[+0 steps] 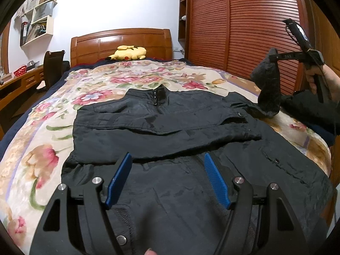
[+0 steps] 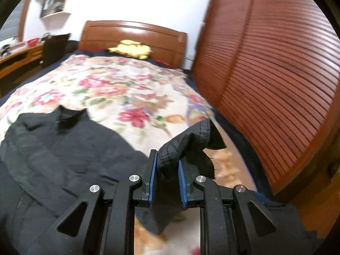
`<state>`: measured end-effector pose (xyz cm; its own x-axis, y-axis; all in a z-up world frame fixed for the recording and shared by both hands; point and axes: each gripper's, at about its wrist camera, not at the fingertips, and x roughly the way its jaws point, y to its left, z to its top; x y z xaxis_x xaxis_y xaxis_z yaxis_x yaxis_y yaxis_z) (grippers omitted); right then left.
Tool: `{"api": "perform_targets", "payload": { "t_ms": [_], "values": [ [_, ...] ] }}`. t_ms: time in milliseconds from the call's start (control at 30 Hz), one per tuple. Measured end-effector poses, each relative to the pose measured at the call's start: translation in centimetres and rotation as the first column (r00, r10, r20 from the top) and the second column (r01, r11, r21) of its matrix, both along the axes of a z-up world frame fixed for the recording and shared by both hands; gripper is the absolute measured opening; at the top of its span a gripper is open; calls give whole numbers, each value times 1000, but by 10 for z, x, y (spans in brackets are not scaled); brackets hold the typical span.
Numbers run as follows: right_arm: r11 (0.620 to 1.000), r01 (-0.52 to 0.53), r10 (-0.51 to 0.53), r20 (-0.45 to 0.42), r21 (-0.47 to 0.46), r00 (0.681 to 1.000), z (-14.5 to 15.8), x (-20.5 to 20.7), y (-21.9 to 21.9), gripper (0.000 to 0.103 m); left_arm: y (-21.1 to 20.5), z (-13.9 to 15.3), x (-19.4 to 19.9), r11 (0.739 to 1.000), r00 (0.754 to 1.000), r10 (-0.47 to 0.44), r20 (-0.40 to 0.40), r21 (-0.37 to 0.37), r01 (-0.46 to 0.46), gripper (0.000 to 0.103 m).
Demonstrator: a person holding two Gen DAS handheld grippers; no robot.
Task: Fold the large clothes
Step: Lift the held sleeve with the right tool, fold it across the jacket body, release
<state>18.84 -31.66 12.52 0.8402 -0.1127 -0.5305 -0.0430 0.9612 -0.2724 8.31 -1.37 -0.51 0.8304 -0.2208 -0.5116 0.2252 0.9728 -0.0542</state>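
1. So, over at the far left of the left wrist view, white wall shelves [image 1: 38,19] stuffed with books and papers are seen, with a wooden desk [image 1: 19,80] below them and a red basket [image 1: 20,70] sat on it. A dark chair [image 1: 51,68] is parked just beside the bed.
2. Next along, the bed [image 1: 31,127] is covered with a flowery blanket, and a yellow plush toy [image 1: 129,53] is laid up against the wooden headboard [image 1: 121,42].
3. The black jacket [image 1: 170,131] is spread flat on the blanket in the middle of the bed, collar and zip pointed towards the headboard. One sleeve is already folded across the chest.
4. The left gripper [image 1: 167,178] is held low over the jacket's lower half. Its blue pads are stood wide apart and nothing is pinched between them.
5. Further right, the other sleeve [image 1: 267,85] is lifted up off the bed, its cuff hanging from the right gripper [image 1: 274,56], which is gripped by a hand [image 1: 318,78].
6. From the right wrist view, the right gripper [image 2: 167,170] is seen clamped on the sleeve cuff [image 2: 191,142], the stitched edge bunched between the blue pads. That view is a bit blurred.
7. At the far right, a slatted wooden wardrobe [image 1: 244,31] is stood beside the bed.
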Motion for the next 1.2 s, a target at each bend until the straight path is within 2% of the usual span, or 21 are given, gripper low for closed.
{"api": "perform_targets", "payload": {
  "t_ms": [367, 567, 867, 1000, 1200],
  "values": [
    [982, -190, 190, -13, -11, 982, -7, -3, 99, 15, 14, 7, -6, 1000, 1000, 13, 20, -10, -13, 70],
    [953, -304, 304, -7, -10, 953, -6, -13, 151, 15, 32, 11, -8, 999, 999, 46, 21, -27, -46, 70],
    [915, -401, 399, 60, 33, 915, 20, -22, 205, 14, 52, 12, -10, 995, 996, 91, 22, -43, -90, 70],
    [893, -449, 447, 48, 43, 893, 10, -29, 226, 14, 59, 12, -11, 994, 995, 102, 21, -45, -101, 70],
    [864, -494, 496, -2, 95, 868, -24, -37, 247, 14, 66, 13, -15, 992, 992, 121, 27, -43, -120, 70]
  ]
}}
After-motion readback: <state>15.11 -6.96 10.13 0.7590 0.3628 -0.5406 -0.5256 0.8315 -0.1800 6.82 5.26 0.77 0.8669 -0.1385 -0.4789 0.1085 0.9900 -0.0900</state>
